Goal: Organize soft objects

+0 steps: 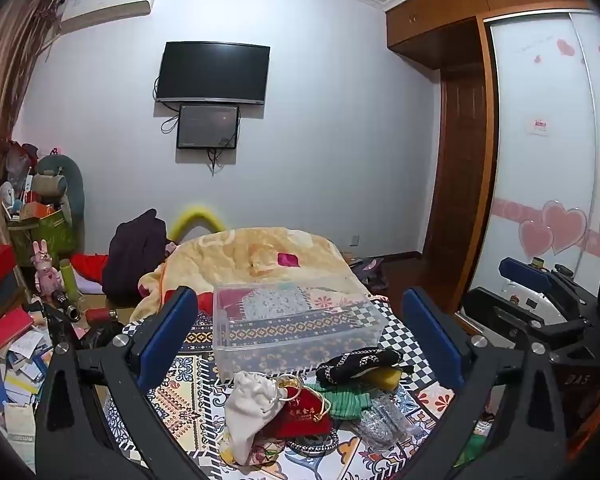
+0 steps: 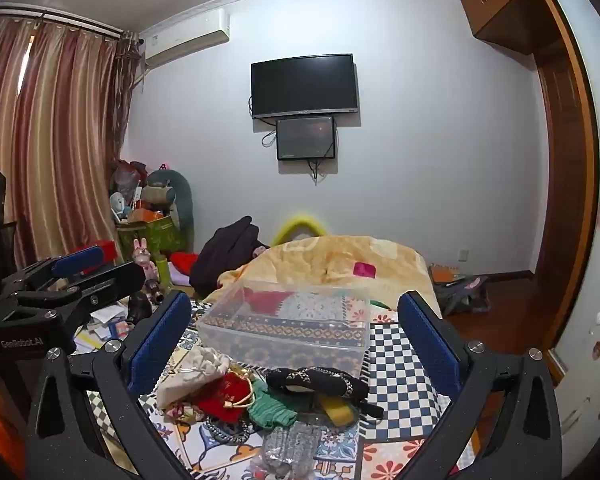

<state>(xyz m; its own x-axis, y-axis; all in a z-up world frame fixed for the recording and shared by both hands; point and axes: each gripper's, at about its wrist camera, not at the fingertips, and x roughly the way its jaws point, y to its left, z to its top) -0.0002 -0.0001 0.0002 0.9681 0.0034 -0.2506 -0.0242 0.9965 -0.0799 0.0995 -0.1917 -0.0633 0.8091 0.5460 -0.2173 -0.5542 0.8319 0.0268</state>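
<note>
A pile of soft things lies on the patterned bedspread: a white drawstring pouch, a red pouch, a green knit piece, a black patterned piece, a yellow sponge and a silvery mesh bag. A clear plastic box stands empty just behind the pile. My left gripper is open and empty above the pile. My right gripper is open and empty, also above it.
A folded yellow blanket lies behind the box. Boxes, toys and papers clutter the floor on the left. A wardrobe stands on the right. The right gripper shows at the right edge of the left wrist view.
</note>
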